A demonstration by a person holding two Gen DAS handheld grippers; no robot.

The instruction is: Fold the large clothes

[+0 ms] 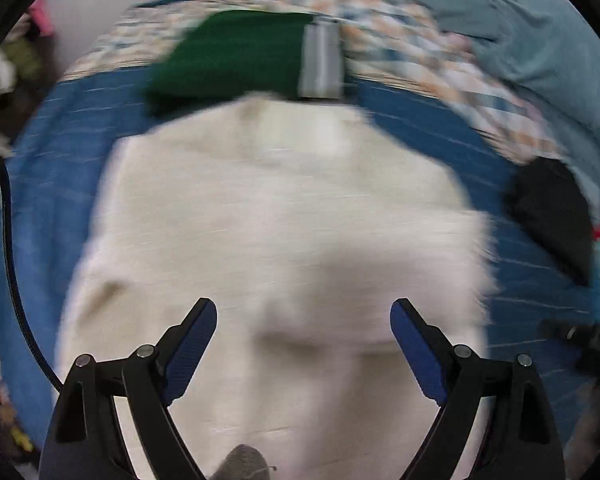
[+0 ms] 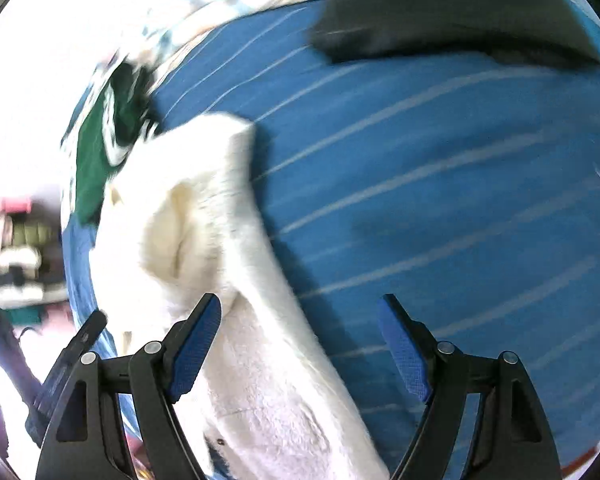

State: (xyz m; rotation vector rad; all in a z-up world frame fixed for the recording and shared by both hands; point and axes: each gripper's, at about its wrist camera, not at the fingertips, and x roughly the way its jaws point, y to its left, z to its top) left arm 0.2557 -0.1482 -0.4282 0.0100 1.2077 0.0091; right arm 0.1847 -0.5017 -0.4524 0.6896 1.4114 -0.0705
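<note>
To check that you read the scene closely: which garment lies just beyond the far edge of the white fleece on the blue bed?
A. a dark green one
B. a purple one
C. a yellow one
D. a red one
A: a dark green garment lies at the far edge of the white fleece on the blue striped bedsheet.

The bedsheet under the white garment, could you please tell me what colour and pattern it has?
Blue with thin pale stripes; the bedsheet shows best in the right wrist view.

motion blur, blown-out left glare
</note>
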